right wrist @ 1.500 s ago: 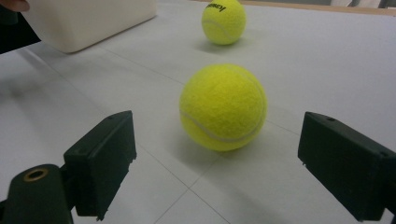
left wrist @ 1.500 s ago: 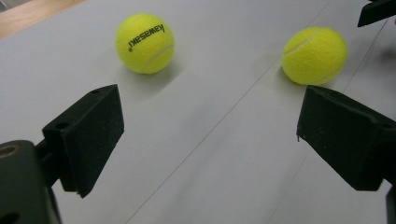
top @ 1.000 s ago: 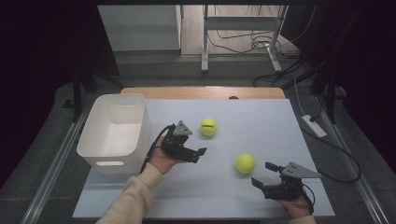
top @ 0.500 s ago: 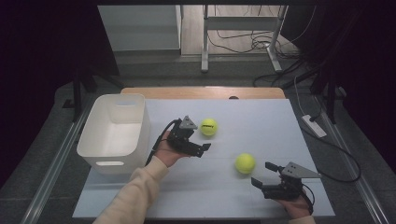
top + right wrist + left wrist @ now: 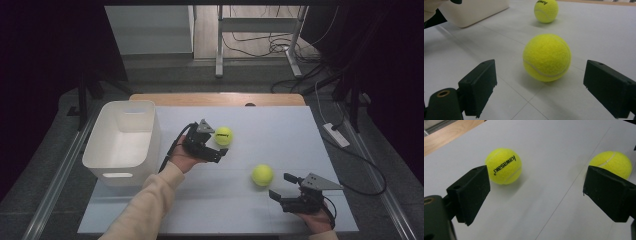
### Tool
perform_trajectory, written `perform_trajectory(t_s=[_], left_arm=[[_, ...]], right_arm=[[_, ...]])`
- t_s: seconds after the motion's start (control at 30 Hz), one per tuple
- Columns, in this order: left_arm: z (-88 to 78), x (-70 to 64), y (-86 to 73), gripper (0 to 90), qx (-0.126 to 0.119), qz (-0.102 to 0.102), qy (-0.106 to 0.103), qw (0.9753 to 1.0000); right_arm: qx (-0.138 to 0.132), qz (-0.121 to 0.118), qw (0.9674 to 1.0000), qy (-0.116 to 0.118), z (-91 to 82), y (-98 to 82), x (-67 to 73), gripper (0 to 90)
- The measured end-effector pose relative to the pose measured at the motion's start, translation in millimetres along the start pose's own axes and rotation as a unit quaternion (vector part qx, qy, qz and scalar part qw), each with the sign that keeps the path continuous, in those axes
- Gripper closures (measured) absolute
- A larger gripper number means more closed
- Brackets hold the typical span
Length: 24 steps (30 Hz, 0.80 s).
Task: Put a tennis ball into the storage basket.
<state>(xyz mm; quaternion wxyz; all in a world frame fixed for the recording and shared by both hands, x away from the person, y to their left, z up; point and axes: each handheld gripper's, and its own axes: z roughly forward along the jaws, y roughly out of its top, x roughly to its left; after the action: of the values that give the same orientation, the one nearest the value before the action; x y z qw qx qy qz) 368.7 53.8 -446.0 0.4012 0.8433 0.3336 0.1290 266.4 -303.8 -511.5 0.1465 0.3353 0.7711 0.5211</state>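
Two yellow tennis balls lie on the white table top. The farther ball (image 5: 223, 135), lettered in black (image 5: 503, 166), rests just ahead of my left gripper (image 5: 219, 143), slightly off its left jaw and not between the jaws. That gripper (image 5: 536, 192) is open and holds nothing. The nearer ball (image 5: 262, 175) (image 5: 546, 57) sits a short way in front of my open right gripper (image 5: 280, 185) (image 5: 539, 87), centred on the gap but beyond the jaw tips. The left gripper view also catches this ball (image 5: 612, 162) at its right.
A white plastic bin (image 5: 117, 172) stands at the table's left, close behind my left hand; its wall (image 5: 474, 10) is in the right gripper view. A wooden edge (image 5: 200, 99) runs along the back. A power strip (image 5: 336, 135) lies off the right side.
My left gripper has moved forward and right, closing in on the lettered ball. The right gripper and both balls have stayed put.
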Motion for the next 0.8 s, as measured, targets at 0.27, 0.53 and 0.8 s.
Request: perform_trajectory(t_s=[0.27, 0.53, 0.8], left_arm=[[5.2, 5.6, 6.7, 8.1, -0.003, -0.008, 0.001, 1.0000], [10.7, 6.3, 12.9, 8.1, 0.002, -0.003, 0.007, 1.0000], [18.3, 8.6, 19.5, 8.4, 0.003, -0.007, 0.014, 0.9999]], right_arm=[[0.001, 0.000, 1.0000, -0.001, -0.9, -0.6, -2.3, 11.4], [0.003, -0.003, 1.0000, 0.002, 0.5, -0.7, -2.9, 11.4], [0.004, -0.003, 1.0000, 0.003, -0.2, -1.0, -3.3, 11.4]])
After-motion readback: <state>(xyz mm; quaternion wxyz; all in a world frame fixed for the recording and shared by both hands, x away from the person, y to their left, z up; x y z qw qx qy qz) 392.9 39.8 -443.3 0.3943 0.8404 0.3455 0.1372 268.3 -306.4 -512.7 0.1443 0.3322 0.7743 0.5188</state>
